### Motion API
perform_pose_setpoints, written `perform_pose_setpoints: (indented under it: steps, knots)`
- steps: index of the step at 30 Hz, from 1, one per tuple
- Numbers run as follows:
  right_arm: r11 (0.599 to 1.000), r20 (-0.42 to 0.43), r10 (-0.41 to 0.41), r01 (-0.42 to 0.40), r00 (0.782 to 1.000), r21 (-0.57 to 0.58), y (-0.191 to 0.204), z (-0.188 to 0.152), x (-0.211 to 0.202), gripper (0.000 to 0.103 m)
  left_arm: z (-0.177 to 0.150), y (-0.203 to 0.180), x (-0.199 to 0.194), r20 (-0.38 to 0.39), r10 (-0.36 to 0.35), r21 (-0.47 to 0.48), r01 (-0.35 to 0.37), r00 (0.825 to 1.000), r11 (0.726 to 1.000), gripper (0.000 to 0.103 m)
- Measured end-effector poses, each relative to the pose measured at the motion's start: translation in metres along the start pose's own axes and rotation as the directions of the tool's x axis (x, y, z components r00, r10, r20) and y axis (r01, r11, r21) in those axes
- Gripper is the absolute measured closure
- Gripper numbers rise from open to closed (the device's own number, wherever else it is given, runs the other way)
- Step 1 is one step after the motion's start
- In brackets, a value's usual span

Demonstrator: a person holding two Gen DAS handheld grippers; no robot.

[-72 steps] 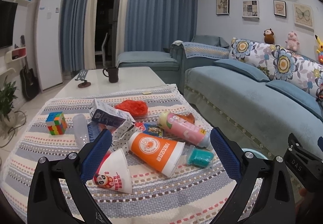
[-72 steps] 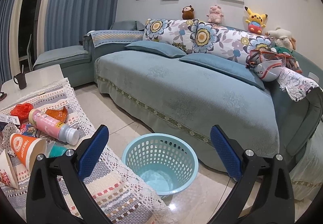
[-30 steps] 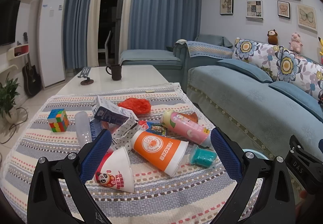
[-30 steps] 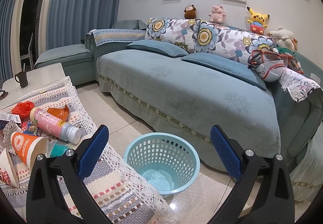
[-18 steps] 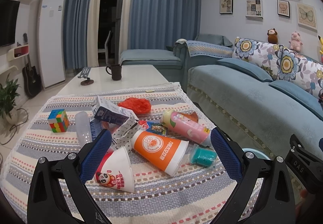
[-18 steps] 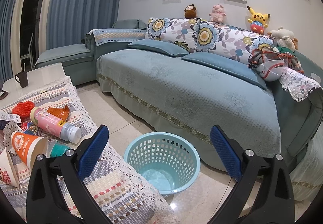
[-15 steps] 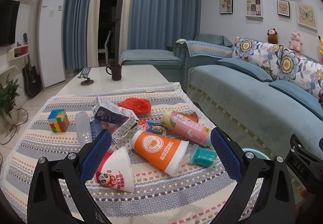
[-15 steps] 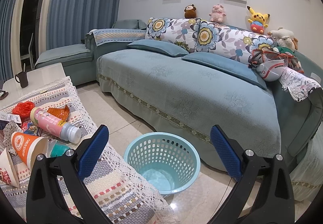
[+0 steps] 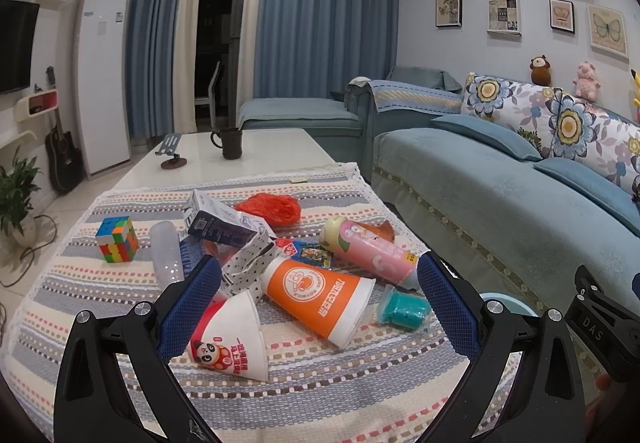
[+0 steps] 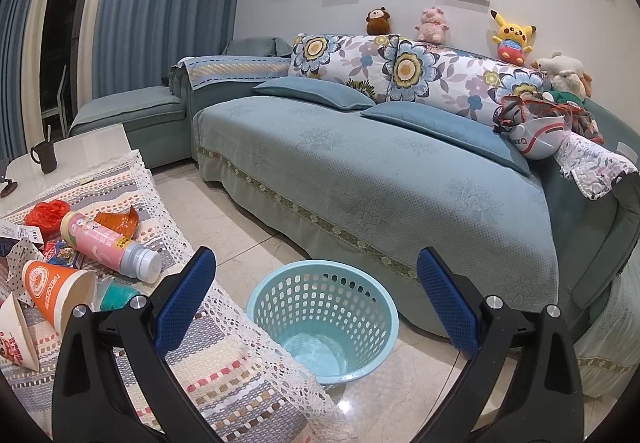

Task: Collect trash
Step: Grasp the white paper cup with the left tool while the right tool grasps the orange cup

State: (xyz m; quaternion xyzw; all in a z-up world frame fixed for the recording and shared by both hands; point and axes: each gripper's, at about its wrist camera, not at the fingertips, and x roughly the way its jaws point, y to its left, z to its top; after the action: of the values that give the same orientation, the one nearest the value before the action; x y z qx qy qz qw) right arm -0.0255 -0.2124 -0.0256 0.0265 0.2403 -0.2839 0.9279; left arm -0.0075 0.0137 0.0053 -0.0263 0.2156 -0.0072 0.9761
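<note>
Trash lies on the striped tablecloth [image 9: 320, 383]: an orange paper cup [image 9: 316, 297] on its side, a white panda cup [image 9: 230, 339], a pink bottle [image 9: 368, 249], a teal lid [image 9: 404, 309], a red bag [image 9: 272, 207], a carton [image 9: 224, 225] and a polka-dot wrapper [image 9: 250, 255]. My left gripper [image 9: 318, 307] is open and empty, above the near cups. My right gripper [image 10: 316, 303] is open and empty above the floor, with the light blue basket [image 10: 324, 317] between its fingers. The pink bottle [image 10: 108, 247] and orange cup [image 10: 56, 293] show at the left of the right wrist view.
A Rubik's cube [image 9: 117, 239] sits at the table's left. A dark mug [image 9: 230, 143] and a phone stand [image 9: 172, 153] sit on the bare white far end. The blue sofa [image 10: 380, 179] runs along the right, with tiled floor [image 10: 240, 227] between it and the table.
Both grippers have stayed almost still; the left view shifted very slightly. Nothing was picked up or moved.
</note>
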Motion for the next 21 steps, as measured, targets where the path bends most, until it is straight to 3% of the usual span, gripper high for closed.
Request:
perform_pose_setpoints:
  steps: [8,13,16,19,21]
  knots:
    - [1.000,-0.006,-0.002,0.002,1.000,0.004,0.001,0.000,0.003,0.008,0.001,0.004,-0.002,-0.001,-0.002,-0.009,0.002,1.000,1.000,0.008]
    - [0.999,0.017,0.017,-0.017,1.000,-0.029,0.008,0.004,-0.001,0.008,0.016,0.046,-0.006,-0.029,-0.068,-0.118,0.064,0.997,0.991,0.008]
    - [0.988,0.039,0.118,-0.114,0.992,-0.104,0.026,0.007,-0.007,0.010,0.030,0.091,-0.014,-0.037,-0.054,-0.174,0.047,0.998,0.984,0.008]
    - [0.949,0.011,0.264,-0.257,0.965,-0.184,0.049,0.010,-0.008,0.030,0.035,0.137,-0.018,-0.060,-0.032,-0.220,0.018,0.998,0.975,0.008]
    - [0.897,-0.040,0.374,-0.372,0.927,-0.237,0.069,0.010,-0.004,0.044,0.031,0.161,-0.018,-0.087,-0.017,-0.230,-0.003,0.996,0.973,0.008]
